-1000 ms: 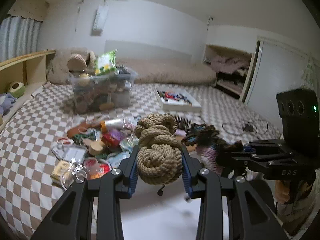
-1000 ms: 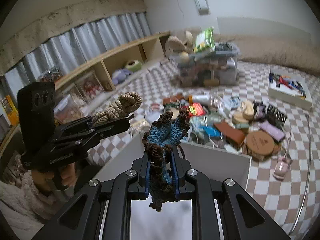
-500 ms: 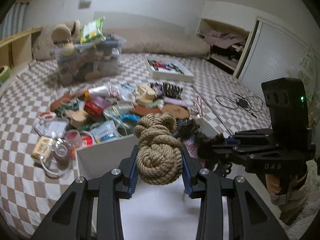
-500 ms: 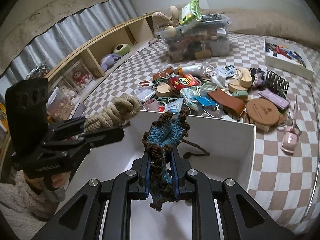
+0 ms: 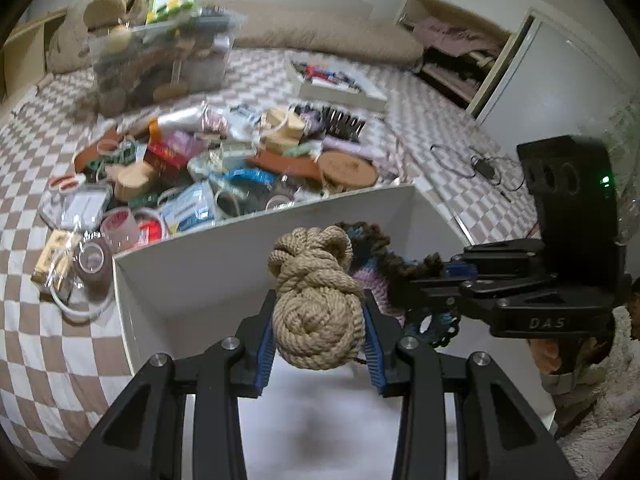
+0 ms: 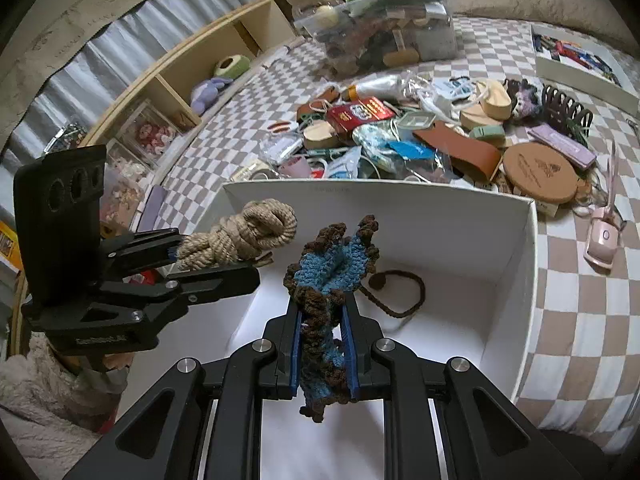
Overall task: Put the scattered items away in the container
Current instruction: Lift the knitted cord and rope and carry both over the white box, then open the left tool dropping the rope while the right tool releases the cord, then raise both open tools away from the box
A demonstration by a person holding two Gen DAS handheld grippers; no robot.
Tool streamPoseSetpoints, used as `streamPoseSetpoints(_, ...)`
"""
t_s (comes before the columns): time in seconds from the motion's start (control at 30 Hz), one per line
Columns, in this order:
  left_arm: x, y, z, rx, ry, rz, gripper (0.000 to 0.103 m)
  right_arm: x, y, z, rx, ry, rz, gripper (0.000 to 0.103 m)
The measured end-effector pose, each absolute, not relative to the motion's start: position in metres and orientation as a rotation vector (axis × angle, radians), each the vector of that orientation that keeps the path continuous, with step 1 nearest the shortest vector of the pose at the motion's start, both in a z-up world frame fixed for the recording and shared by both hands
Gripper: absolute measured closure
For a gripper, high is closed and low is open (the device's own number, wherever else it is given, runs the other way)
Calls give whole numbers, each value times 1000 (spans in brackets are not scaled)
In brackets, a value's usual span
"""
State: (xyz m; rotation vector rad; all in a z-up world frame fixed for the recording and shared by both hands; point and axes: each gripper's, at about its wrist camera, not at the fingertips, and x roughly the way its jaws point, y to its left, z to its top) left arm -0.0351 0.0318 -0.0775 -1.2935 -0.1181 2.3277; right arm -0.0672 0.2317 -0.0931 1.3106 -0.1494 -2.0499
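My left gripper (image 5: 319, 330) is shut on a knotted bundle of tan rope (image 5: 316, 292) and holds it above the open white box (image 5: 188, 264). The rope also shows in the right wrist view (image 6: 240, 240). My right gripper (image 6: 322, 336) is shut on a blue and brown crochet piece (image 6: 332, 264), also above the white box (image 6: 496, 272). Its brown cord (image 6: 396, 292) hangs down onto the box floor. The two grippers are side by side over the box.
A pile of scattered items (image 6: 400, 132) lies on the checkered cover beyond the box, with a round wooden disc (image 6: 540, 174), a brown leather piece (image 6: 460, 152) and a red packet (image 6: 360, 112). A full clear bin (image 6: 380, 32) and a white tray (image 6: 580, 64) stand farther back.
Both grippers have moved forward and down over the white box, each still holding its item. The box now fills the lower part of both views.
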Motion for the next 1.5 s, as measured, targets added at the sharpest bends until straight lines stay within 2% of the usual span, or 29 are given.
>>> streamPoseSetpoints(0.13, -37, 30, -86, -1357, -116, 2313, 65, -68, 227, -98, 1338, -120, -2052, 85)
streamPoseSetpoints(0.23, -38, 29, -91, -1393, -118, 2306, 61, -69, 224, -100, 1357, -102, -2051, 85)
streamPoseSetpoints(0.27, -39, 28, -91, -1400, -118, 2307, 49, -69, 223, -101, 1362, -95, -2048, 85)
streamPoseSetpoints(0.3, -39, 28, -91, -1397, -119, 2298, 42, -69, 222, -101, 1367, -90, -2049, 85)
streamPoseSetpoints(0.5, -32, 37, -87, -1366, -40, 2297, 24, -65, 222, -98, 1369, -43, -2089, 85)
streamPoseSetpoints(0.67, -31, 29, -86, -1367, -62, 2323, 23, -62, 222, -95, 1365, -32, -2107, 84)
streamPoseSetpoints(0.73, -30, 25, -86, -1370, -84, 2332, 23, -60, 221, -94, 1361, -26, -2108, 76)
streamPoseSetpoints(0.8, -30, 21, -87, -1368, -101, 2338, 23, -57, 219, -91, 1338, -18, -2112, 27)
streamPoseSetpoints(0.97, -28, 19, -88, -1367, -113, 2342, 22, -46, 215, -78, 1254, 46, -2157, 26)
streamPoseSetpoints(1.5, -26, 14, -86, -1348, -134, 2361, 21, -48, 227, -83, 1279, -47, -2182, 25)
